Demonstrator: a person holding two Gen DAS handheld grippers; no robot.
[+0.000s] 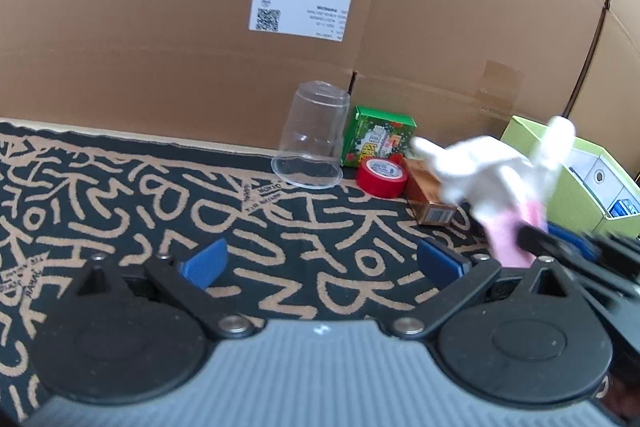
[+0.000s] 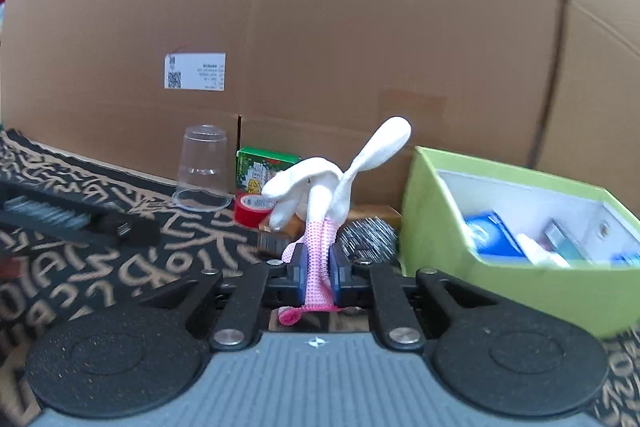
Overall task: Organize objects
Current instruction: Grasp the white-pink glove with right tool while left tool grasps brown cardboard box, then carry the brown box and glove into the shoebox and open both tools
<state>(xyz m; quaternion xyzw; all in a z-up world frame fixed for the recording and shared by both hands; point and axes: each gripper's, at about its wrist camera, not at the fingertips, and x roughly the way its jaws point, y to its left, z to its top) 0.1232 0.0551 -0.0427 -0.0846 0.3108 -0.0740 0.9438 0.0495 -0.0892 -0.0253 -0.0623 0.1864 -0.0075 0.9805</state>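
My right gripper [image 2: 319, 273] is shut on the pink cuff of a white glove [image 2: 320, 187], whose limp fingers stick up above the jaws. The left wrist view shows the same glove [image 1: 492, 167] at the right, clamped in the right gripper [image 1: 536, 241]. My left gripper [image 1: 320, 261] stands open above the patterned mat [image 1: 120, 195] with nothing between its blue pads. A green box [image 2: 516, 283] with several items inside sits just right of the glove. By the cardboard wall stand an upturned clear cup [image 1: 314, 135], a green carton [image 1: 380, 137], a red tape roll [image 1: 382, 175] and a brown box [image 1: 428, 197].
A large cardboard wall [image 1: 200, 67] with a white label closes off the back. In the right wrist view, the left gripper's black body [image 2: 72, 217] lies at the left, and a steel scouring ball [image 2: 370, 239] sits behind the glove. The green box [image 1: 576, 183] stands at the mat's right end.
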